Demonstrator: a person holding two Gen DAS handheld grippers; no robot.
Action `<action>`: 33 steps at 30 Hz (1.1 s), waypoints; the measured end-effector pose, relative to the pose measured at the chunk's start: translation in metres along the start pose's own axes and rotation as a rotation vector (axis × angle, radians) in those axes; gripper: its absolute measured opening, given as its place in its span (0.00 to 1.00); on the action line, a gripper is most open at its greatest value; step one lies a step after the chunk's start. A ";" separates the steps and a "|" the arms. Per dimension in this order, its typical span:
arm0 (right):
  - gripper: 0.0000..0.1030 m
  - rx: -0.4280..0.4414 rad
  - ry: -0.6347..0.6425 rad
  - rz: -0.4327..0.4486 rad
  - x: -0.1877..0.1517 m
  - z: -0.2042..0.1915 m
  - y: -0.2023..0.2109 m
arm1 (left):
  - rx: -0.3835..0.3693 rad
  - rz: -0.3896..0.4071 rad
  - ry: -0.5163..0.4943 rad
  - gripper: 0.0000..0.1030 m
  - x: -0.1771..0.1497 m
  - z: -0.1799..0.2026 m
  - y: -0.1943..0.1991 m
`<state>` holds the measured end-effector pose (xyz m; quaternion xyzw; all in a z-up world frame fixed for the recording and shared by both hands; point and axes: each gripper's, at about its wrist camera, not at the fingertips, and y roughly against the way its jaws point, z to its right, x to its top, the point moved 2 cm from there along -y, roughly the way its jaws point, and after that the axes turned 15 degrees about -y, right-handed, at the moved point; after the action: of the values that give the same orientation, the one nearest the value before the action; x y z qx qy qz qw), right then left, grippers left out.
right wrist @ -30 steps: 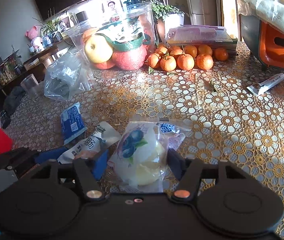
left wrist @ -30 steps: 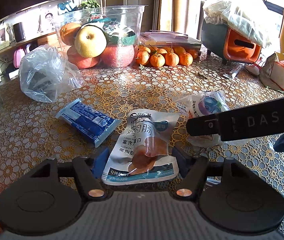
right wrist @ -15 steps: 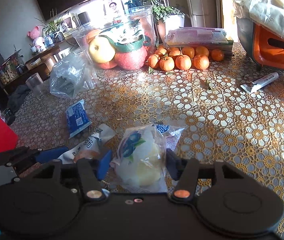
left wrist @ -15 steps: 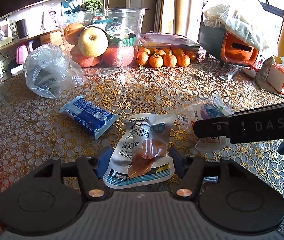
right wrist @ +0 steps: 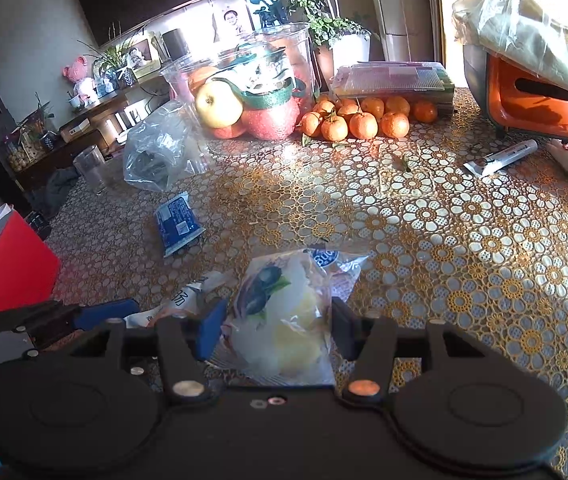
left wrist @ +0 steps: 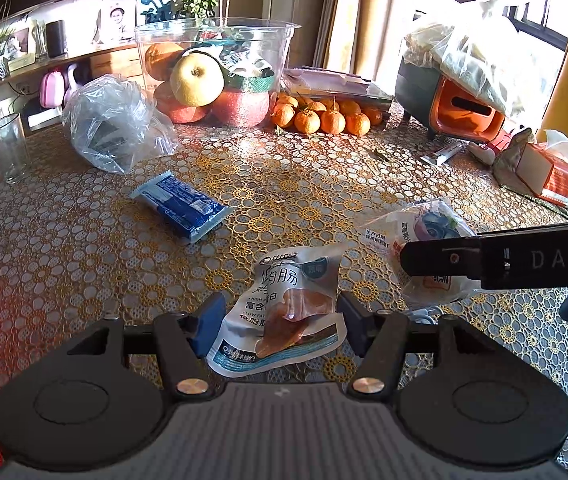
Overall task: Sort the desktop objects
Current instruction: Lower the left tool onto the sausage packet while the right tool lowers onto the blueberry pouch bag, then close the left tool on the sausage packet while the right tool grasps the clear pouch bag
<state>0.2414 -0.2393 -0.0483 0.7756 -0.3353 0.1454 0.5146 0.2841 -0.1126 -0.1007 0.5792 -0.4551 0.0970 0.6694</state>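
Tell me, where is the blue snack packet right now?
The blue snack packet lies flat on the patterned tablecloth, left of centre in both views, just in front of the crumpled clear plastic bag.

The right gripper (right wrist: pixel 278 330) pinches a clear blueberry-print bread bag (right wrist: pixel 284 316) between its fingers, above the lace-patterned table (right wrist: pixel 464 248). At the view's left the left gripper (right wrist: pixel 56 316) reaches in against a white sausage packet (right wrist: pixel 182 304), beside a red box (right wrist: pixel 8 264). A blue snack packet (right wrist: pixel 176 224) lies mid-table, with a clear fruit tub (right wrist: pixel 252 88) and tangerines (right wrist: pixel 360 120) along the far edge.
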 end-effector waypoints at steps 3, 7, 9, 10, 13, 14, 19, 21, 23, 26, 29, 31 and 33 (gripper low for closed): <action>0.54 0.006 0.000 0.000 -0.006 -0.002 0.010 | -0.001 0.004 0.030 0.58 -0.003 -0.001 0.011; 0.54 0.003 0.007 -0.020 -0.018 -0.004 0.022 | 0.003 0.011 0.051 0.58 -0.009 0.000 0.026; 0.54 0.006 0.010 -0.024 -0.023 -0.006 0.028 | 0.004 0.016 0.060 0.58 -0.012 0.001 0.034; 0.54 0.005 0.010 -0.024 -0.025 -0.006 0.031 | 0.006 0.017 0.066 0.58 -0.013 0.002 0.038; 0.54 0.009 0.005 -0.031 -0.032 -0.008 0.041 | -0.003 0.021 0.090 0.24 -0.018 0.003 0.049; 0.54 0.010 0.005 -0.033 -0.034 -0.009 0.044 | -0.012 0.008 0.099 0.22 -0.019 0.003 0.052; 0.54 0.011 0.029 -0.025 -0.044 -0.018 0.059 | 0.012 -0.011 0.099 0.22 -0.027 0.002 0.062; 0.54 0.010 0.030 -0.021 -0.046 -0.019 0.062 | -0.003 -0.017 0.105 0.22 -0.030 -0.001 0.063; 0.54 0.006 0.027 -0.019 -0.048 -0.019 0.064 | -0.038 -0.023 0.121 0.23 -0.031 -0.003 0.061; 0.54 0.001 0.022 -0.020 -0.051 -0.017 0.064 | -0.043 -0.018 0.107 0.52 -0.031 -0.002 0.059; 0.54 -0.003 0.021 -0.024 -0.052 -0.014 0.063 | -0.069 0.003 0.072 0.68 -0.029 0.000 0.057; 0.54 -0.008 0.023 -0.025 -0.053 -0.011 0.061 | -0.091 -0.001 0.050 0.68 -0.026 0.000 0.050; 0.54 -0.012 0.017 -0.031 -0.054 -0.007 0.058 | -0.095 -0.011 0.031 0.69 -0.024 0.000 0.041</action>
<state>0.1639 -0.2277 -0.0354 0.7763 -0.3198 0.1422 0.5243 0.2435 -0.0903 -0.0903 0.5477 -0.4454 0.0805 0.7036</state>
